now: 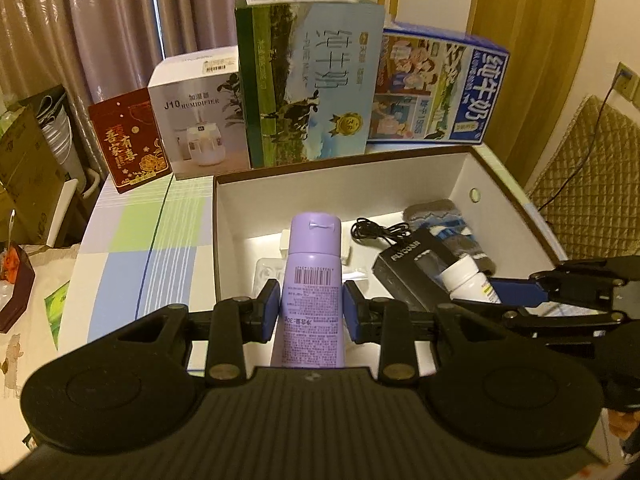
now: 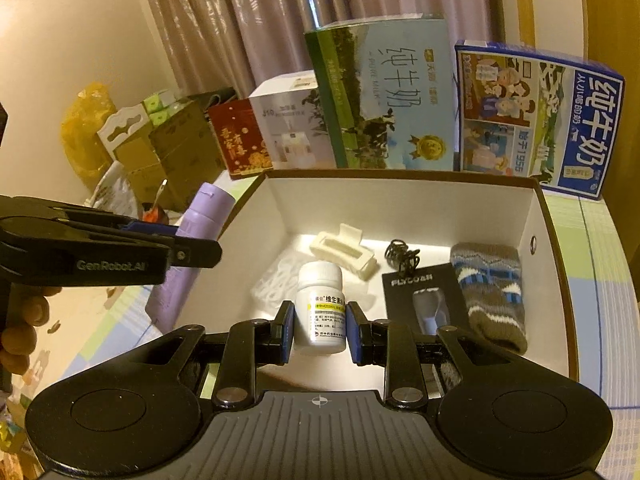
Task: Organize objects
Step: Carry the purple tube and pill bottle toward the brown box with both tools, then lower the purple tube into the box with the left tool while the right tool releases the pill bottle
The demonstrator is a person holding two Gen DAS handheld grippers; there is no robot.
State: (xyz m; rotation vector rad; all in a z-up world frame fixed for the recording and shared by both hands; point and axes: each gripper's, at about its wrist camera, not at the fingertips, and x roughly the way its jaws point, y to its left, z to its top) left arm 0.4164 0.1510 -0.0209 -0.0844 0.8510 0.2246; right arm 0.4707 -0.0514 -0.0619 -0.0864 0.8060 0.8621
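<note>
Left wrist view: left gripper (image 1: 311,307) clamps purple bottle (image 1: 313,280), cap forward, held over near edge of open white box (image 1: 500,184); black cable (image 1: 380,232), sock (image 1: 452,232) inside

Right wrist view: right gripper (image 2: 320,330) pinches white pill bottle (image 2: 321,306) upright inside box, near hair clip (image 2: 344,249), black FLYCO pack (image 2: 424,300)

Warm, dim indoor light is tinting both my views yellow-brown. The brightest patch is glowing on the floor of the open white box (image 2: 412,204), along its back wall, so the light is probably coming from above. Inside the box's near wall, shadow is pooling. A pale streak of glare is running down the curtain (image 2: 316,8) behind the box. Fisheye distortion is bending straight edges toward the corners, which are fading to black, and fine print is looking soft.
</note>
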